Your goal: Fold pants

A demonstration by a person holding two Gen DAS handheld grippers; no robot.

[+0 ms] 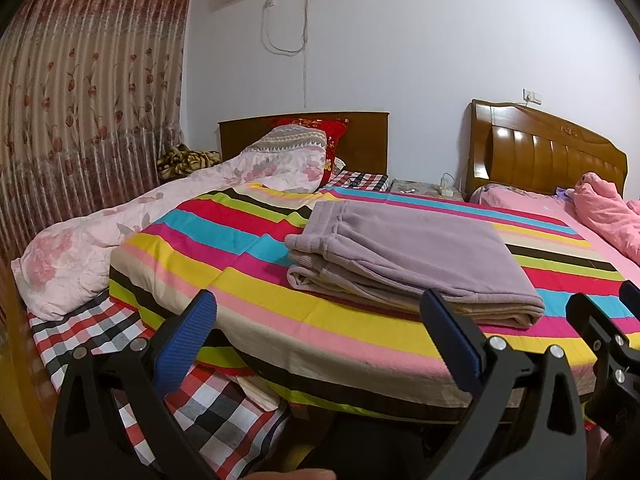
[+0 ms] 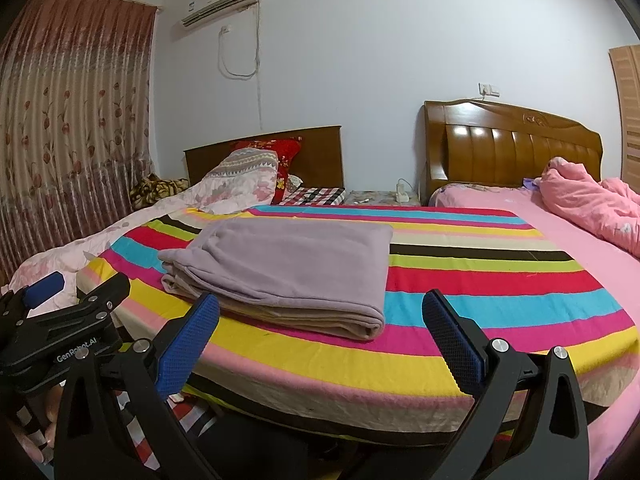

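Here we are at the foot of the bed, sweeping left to right. Far left, the curtain (image 1: 80, 92), then the floral quilt (image 1: 120, 224) bunched along the left side. Our left tongs (image 1: 320, 312) hang wide open, blue pads well apart, nothing in them, low at the bed's near edge.

In the middle, on the striped blanket (image 1: 248, 292), lie the pants (image 1: 404, 256). We judge them already folded: a neat lilac stack, several layers showing at the near edge, waistband and cuffs toward the left. They sit just beyond both tongs, touched by neither.

How will they handle? We reckon soft, fleecy and light, with no stiffness at all, so any lifted layer will droop and the stack can slide apart. The nap looks grippy, not slippery. If we pick them up, we'd take the rounded fold at the near right corner (image 2: 372, 324) with one pair and the layered left edge with the other, pinching all layers together.

Further right, our right tongs (image 2: 320, 316) are also spread wide and empty. Beyond lies the pink bed (image 2: 560, 232).
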